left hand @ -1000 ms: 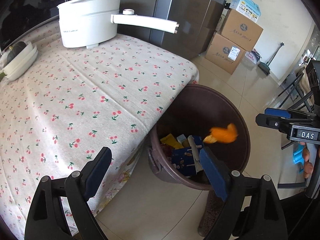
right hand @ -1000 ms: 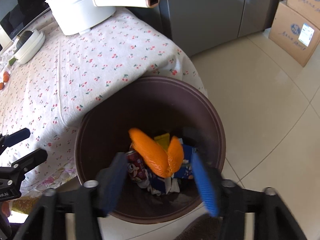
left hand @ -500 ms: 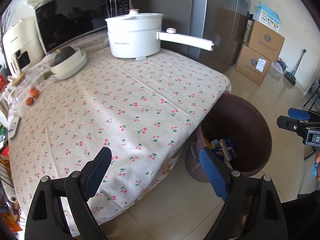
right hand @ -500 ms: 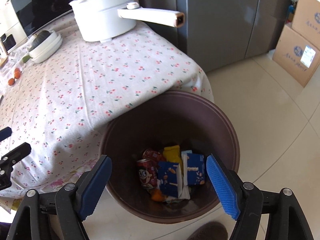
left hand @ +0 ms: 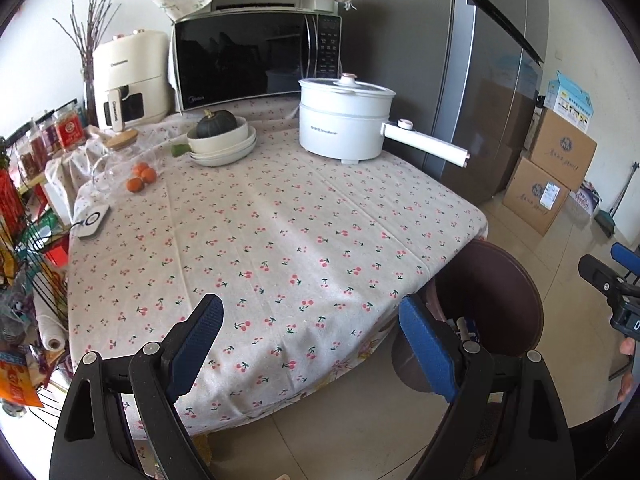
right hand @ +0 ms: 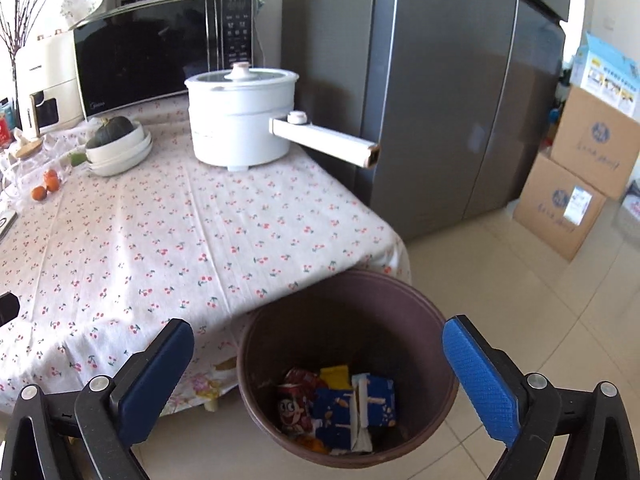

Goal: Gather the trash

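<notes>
A brown trash bin (right hand: 404,304) stands on the floor at the table's corner; it also shows in the left wrist view (left hand: 516,304). Inside lie blue cartons (right hand: 356,404), a red can (right hand: 294,404), a yellow wrapper (right hand: 335,376) and a bit of orange peel (right hand: 310,444). My right gripper (right hand: 318,376) is open and empty, held above the bin. My left gripper (left hand: 312,344) is open and empty over the table's front edge, left of the bin. The right gripper's tip shows at the left wrist view's right edge (left hand: 608,276).
The table (left hand: 260,240) has a cherry-print cloth. On it stand a white electric pot (left hand: 344,120) whose handle (right hand: 324,140) juts over the edge, stacked bowls with a squash (left hand: 222,140), oranges (left hand: 142,176) and a microwave (left hand: 256,56). A grey fridge (right hand: 440,100) and cardboard boxes (right hand: 576,176) stand behind.
The orange peel has dropped from between the right gripper's fingers into the bin. Both grippers have drawn back and up, so more of the table shows.
</notes>
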Demonstrator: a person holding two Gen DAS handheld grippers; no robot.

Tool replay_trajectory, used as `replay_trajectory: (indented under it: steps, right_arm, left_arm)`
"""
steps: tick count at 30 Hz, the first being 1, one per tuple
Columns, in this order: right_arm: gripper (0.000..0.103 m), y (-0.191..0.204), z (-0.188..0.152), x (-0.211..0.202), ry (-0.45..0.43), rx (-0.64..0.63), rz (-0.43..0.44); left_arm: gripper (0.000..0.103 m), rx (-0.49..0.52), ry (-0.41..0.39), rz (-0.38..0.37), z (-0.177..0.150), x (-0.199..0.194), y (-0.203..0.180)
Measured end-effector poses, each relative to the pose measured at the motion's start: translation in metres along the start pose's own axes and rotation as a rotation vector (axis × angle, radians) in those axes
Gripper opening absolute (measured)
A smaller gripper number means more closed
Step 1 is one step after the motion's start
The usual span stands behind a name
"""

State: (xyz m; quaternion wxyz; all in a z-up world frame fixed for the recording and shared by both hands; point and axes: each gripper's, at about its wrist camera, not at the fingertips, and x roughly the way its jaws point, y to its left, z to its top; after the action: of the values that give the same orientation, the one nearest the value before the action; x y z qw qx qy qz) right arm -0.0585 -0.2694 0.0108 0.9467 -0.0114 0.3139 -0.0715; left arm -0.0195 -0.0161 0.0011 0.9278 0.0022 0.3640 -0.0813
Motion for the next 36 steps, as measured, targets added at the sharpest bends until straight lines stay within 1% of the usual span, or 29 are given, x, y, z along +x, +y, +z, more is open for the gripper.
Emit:
replay_trajectory:
  steps: [3,6,8,10,14,30,36]
  right_arm:
    - [0.102,0.008,-0.003,-0.008,-0.046,-0.016,-0.028]
    - [0.102,0.012,-0.002,-0.008,-0.06,-0.028,-0.041]
    - [0.102,0.013,-0.002,-0.005,-0.052,-0.025,-0.04]
    - [0.102,0.012,-0.003,-0.002,-0.039,-0.016,-0.03]
    - [0.102,0.014,-0.004,0.001,-0.023,-0.011,-0.019]
    - [0.102,0.019,-0.006,0.006,0.0,-0.02,-0.017]
    - [0.102,0.017,-0.007,0.007,0.004,-0.013,-0.017]
  left_arm:
    - [0.092,-0.001,-0.027,0.014,0.001,-0.005,0.0]
    - [0.098,0.017,-0.052,0.037,0.001,-0.006,-0.003]
    - [0.103,0.022,-0.064,0.041,0.0,-0.007,-0.004]
    - [0.103,0.03,-0.075,0.047,0.0,-0.007,-0.005]
    - [0.103,0.044,-0.072,0.05,0.0,-0.005,-0.008]
    - [0.103,0.059,-0.044,0.005,0.001,0.001,-0.021]
    - [0.103,0.068,-0.04,-0.002,0.0,0.001,-0.022]
